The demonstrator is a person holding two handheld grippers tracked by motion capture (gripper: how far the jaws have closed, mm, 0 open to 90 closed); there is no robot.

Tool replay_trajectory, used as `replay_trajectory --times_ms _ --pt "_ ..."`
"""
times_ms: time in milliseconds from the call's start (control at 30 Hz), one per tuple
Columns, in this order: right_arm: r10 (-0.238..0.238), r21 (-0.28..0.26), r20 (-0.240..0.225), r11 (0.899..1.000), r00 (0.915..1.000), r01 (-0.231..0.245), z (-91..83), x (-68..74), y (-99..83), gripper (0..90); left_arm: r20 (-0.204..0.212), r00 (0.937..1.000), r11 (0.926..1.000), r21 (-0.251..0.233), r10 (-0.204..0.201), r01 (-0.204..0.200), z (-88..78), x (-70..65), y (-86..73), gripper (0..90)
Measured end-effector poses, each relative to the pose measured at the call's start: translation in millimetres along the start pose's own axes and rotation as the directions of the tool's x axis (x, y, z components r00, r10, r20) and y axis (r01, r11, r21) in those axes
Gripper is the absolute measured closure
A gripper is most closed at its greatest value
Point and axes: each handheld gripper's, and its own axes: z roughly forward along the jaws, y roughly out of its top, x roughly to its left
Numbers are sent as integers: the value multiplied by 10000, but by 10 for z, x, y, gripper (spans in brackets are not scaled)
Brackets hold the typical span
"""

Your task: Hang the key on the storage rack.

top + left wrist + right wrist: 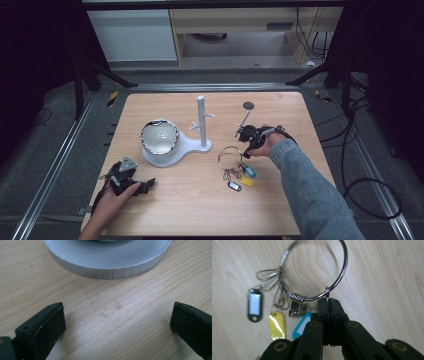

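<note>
Right gripper (329, 301) clenched on key ring (322, 272).
Ring rises tilted, tags (277, 325) trailing on the wooden table (200, 200); left gripper (117, 322) released.

On the desk (190, 200), the bowl (159, 136) sits on the stand (186, 145); the key ring (230, 157) lies right of it.

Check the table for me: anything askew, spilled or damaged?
Nothing stands out. The white peg stand is upright, the bowl sits on its base, and the key ring with its tags looks intact in the right gripper.
</note>
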Motion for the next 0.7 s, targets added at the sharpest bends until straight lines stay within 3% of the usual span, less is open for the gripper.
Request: replay_trajectory --times_ms 300,700 --pt "77 -801 -154 9967 9999 -89 -309 73 17 887 0 10000 10000 -2 -1 1 0 0 0 0" --pt "-12 -1093 81 9940 10000 21 -601 87 104 888 8 10000 10000 -6 -1 1 0 -1 -1 0"
